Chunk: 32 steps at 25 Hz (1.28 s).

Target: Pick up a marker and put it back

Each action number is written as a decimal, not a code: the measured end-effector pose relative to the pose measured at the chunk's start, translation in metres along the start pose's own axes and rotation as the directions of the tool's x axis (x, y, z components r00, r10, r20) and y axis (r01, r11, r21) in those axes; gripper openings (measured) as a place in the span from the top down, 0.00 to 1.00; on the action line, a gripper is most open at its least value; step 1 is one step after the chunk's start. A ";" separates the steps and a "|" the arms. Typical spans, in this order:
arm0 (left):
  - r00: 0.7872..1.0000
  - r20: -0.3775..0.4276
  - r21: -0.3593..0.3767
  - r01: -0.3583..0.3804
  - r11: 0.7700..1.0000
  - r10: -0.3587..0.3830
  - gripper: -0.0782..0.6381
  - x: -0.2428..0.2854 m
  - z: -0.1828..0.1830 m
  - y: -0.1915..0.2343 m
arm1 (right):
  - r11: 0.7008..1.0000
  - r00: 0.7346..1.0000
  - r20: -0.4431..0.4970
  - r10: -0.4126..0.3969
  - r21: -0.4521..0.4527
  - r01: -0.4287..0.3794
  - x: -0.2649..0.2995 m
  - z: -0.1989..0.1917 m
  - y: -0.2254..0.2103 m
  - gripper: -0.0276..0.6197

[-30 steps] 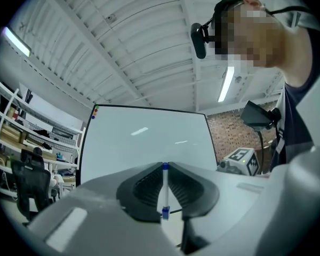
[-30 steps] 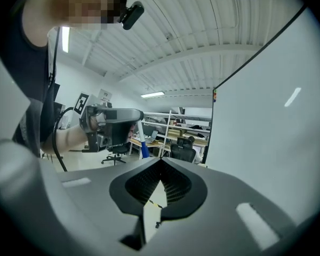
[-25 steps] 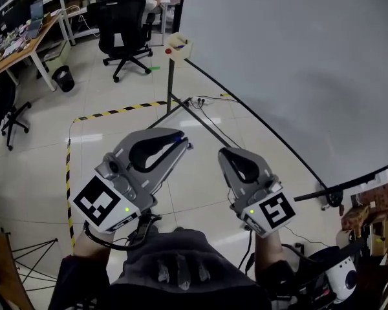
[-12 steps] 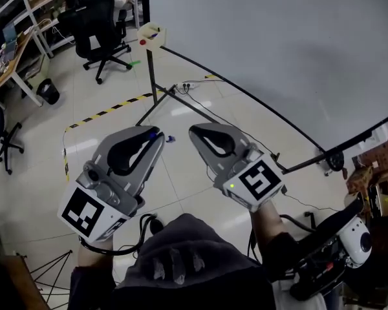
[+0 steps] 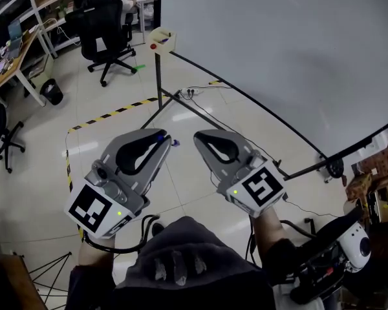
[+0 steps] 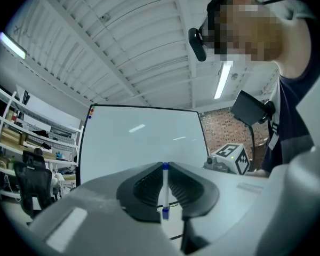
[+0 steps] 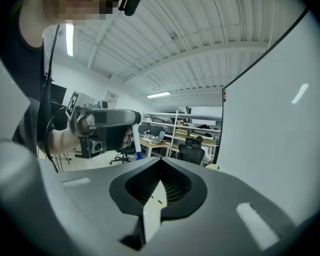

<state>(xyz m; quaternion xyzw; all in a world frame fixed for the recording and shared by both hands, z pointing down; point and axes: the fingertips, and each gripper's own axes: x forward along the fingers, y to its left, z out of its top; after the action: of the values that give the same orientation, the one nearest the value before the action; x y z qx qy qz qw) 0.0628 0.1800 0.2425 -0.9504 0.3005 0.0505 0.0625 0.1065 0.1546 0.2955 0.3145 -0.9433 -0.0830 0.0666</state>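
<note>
Standing upright in the left gripper view, a slim white marker [image 6: 165, 188] with blue ends is pinched between the 2 dark ribbed pads of the grey left gripper [image 6: 165, 167]. The jaws are drawn in narrow, with only the barrel between them, and the marker's upper blue end sits at the jaw tips. In the head view, just a small blue end of the marker [image 5: 160, 135] is seen at the tips of the left gripper [image 5: 163, 138]. In the right gripper view the marker [image 7: 137, 145] is seen hanging below the jaws that grip it.

The grey right gripper [image 5: 199, 137] is held just beside the left one, with the 2 sets of tips near each other but apart. Its jaws [image 7: 161, 160] are brought together at the tips, and nothing is held between them; only floor is seen through the gap lower down.

A large white whiteboard with a black frame [image 5: 278, 57] is seen beyond both grippers, filling the upper right of the head view. At its left edge a small beige tray on a thin dark pole [image 5: 161, 39] is seen. A strip of yellow and black floor tape [image 5: 110, 115] is laid across the pale tiles. A black office chair [image 5: 103, 28] stands further back, well apart from the grippers.
</note>
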 end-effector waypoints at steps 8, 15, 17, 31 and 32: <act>1.000 -0.009 -0.009 0.011 1.000 -0.011 0.84 0.000 -0.003 0.000 | 1.000 1.000 -0.014 -0.004 0.016 0.004 0.001 -0.004 0.001 0.95; 0.999 0.019 -0.025 0.037 0.999 -0.036 0.84 0.003 0.008 -0.005 | 0.999 0.999 -0.038 -0.027 0.040 0.028 -0.002 -0.009 -0.002 0.95; 0.999 0.017 -0.021 0.042 0.999 -0.041 0.84 0.003 0.009 -0.006 | 0.999 0.999 -0.036 -0.026 0.033 0.027 -0.002 -0.008 -0.002 0.95; 1.000 0.001 0.012 0.018 1.000 -0.018 0.84 -0.004 0.008 -0.031 | 0.998 0.999 0.003 -0.032 0.046 0.032 -0.034 -0.004 0.006 0.95; 1.000 0.007 0.013 0.010 1.000 -0.010 0.84 -0.003 0.010 -0.032 | 0.998 0.999 0.005 -0.032 0.045 0.031 -0.036 -0.004 0.006 0.95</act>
<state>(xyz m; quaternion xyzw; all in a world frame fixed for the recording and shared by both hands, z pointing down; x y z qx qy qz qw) 0.0781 0.2089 0.2361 -0.9513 0.2958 0.0518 0.0698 0.1323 0.1804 0.2981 0.3306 -0.9400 -0.0637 0.0554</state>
